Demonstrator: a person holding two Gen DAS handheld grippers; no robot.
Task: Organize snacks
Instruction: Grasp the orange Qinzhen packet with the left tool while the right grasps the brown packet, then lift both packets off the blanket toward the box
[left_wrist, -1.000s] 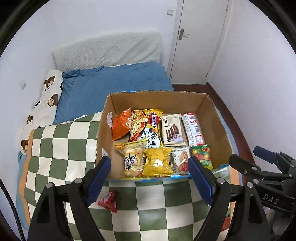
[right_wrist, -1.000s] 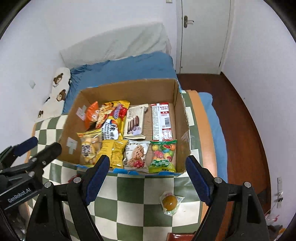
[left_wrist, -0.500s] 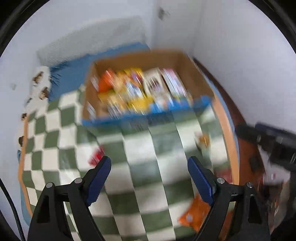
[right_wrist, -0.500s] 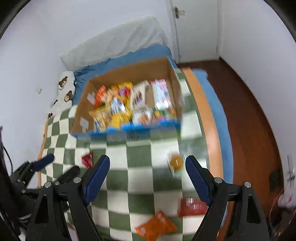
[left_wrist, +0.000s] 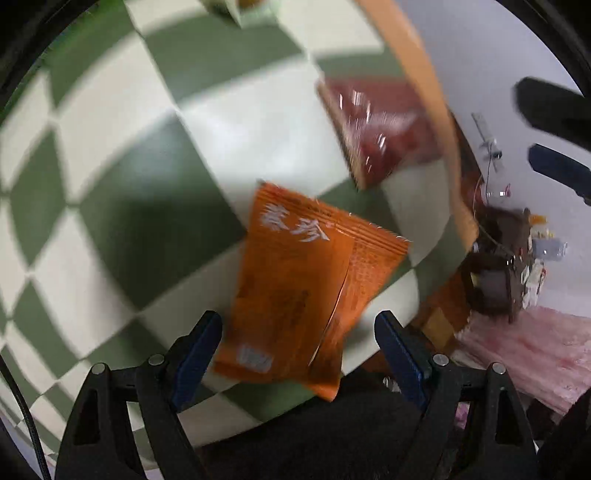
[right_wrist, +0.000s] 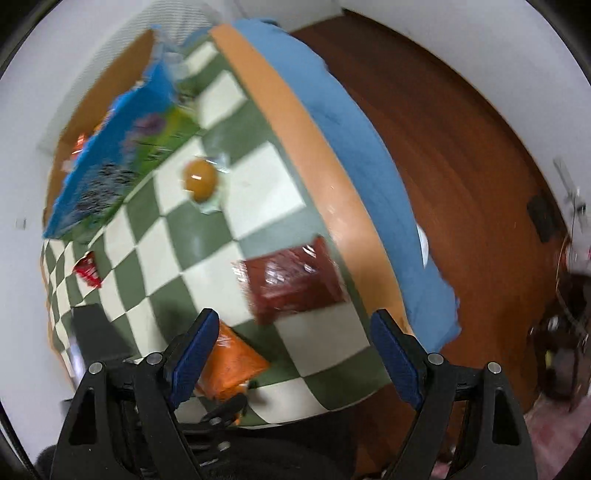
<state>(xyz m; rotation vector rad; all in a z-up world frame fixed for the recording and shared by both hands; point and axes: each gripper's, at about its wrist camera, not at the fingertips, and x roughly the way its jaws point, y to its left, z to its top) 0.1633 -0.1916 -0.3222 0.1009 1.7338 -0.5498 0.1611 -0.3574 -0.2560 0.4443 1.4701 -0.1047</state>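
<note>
two claws stand wide, holding nothing. left gripper (left_wrist: 297, 341) straddles the orange packet (left_wrist: 295, 288) for pickup; right gripper (right_wrist: 293, 341) hovers near the dark red packet (right_wrist: 295, 280) on the checkered blanket (right_wrist: 258, 184).

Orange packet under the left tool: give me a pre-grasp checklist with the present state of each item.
1. Left tool open: ok, fingers spread.
2. Orange packet lined up between its fingers: ok, lower end sits in the gap.
3. Pads touching the packet: cannot tell, view is blurred.
4. Packet free of neighbours: ok, dark red packet lies apart from it on the checkered blanket.
5. Right tool empty: ok, open above the blanket.
6. Cardboard box within sight: ok, right wrist view only.
</note>
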